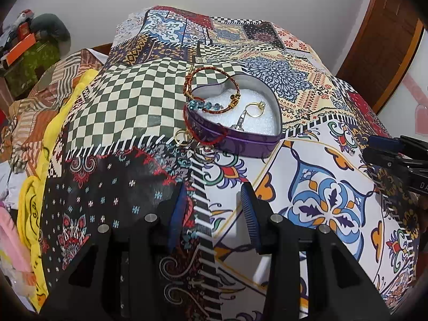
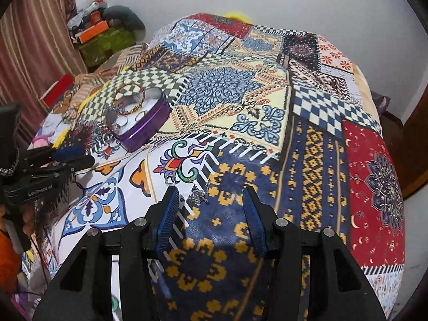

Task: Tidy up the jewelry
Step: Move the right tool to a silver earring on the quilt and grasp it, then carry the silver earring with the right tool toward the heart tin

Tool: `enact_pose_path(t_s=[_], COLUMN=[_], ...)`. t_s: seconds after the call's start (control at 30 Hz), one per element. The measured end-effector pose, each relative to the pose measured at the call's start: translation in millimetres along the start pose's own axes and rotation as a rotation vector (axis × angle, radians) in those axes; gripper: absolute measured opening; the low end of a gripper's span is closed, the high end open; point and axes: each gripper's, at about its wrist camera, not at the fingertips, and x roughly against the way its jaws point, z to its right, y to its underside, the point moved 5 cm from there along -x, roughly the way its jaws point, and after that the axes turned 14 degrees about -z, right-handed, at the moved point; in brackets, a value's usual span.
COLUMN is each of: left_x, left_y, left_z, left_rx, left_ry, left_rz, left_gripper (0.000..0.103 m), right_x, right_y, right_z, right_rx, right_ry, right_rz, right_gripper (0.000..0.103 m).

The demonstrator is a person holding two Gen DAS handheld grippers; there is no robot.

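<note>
A purple heart-shaped tin (image 1: 248,147) with a white lining sits on the patchwork bedcover (image 1: 321,203). A red-and-gold bangle (image 1: 211,80) leans on its rim, and a blue beaded bracelet (image 1: 206,104) lies across the edge. A gold ring (image 1: 256,108) and a silver piece (image 1: 239,121) rest inside. A red thread bracelet (image 1: 206,136) hangs over the tin's front, with gold rings (image 1: 182,136) on the cloth beside it. My left gripper (image 1: 214,190) stands open, short of the rings. My right gripper (image 2: 211,191) is open just above a small silver piece (image 2: 198,196) and a ring (image 2: 169,179), touching neither.
The tin (image 2: 139,131) lies far left of the right gripper, and the left gripper (image 2: 72,156) hovers near it. A yellow cloth (image 1: 53,133) and loose fabrics pile up at the bed's left edge. Green and orange boxes (image 2: 107,40) stand by the curtain. A wooden door (image 1: 388,40) is at the right.
</note>
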Motion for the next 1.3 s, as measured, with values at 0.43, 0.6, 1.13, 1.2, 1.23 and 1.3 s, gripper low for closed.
enact_pose_path(t_s=[0.43,0.6,1.13,1.2,1.23,1.3], left_x=[-17,-22,-26,-28,-29,-31], left_y=[-14,-23,-33,-37,-39,-42], left_z=[7,4,-12,-13,-14,-15], left_rx=[-0.04,-0.029,0.032,0.036,0.04,0.049], left_ry=[0.004,0.004,-0.041,-0.05,-0.049,-0.04], left_rz=[-0.006,-0.006,-0.016,-0.014,-0.013,-0.011], left_gripper=[0.025,0.025,0.025,0.025,0.025,0.025], right_x=[-6,-6,-4,-4,-4,-4], right_y=[3,4,3,3,3,3], right_z=[-4,-3,-1,-1,-1,-1], right_rx=[0.047,0.042,0.015,0.013,0.013,0.013], right_ry=[0.015,0.008,-0.046,-0.047,-0.047,-0.046], right_rz=[-0.006,0.004,0.018,0.019,0.019,0.019], right_gripper=[0.011,0.01,0.01,0.009,0.009,0.009])
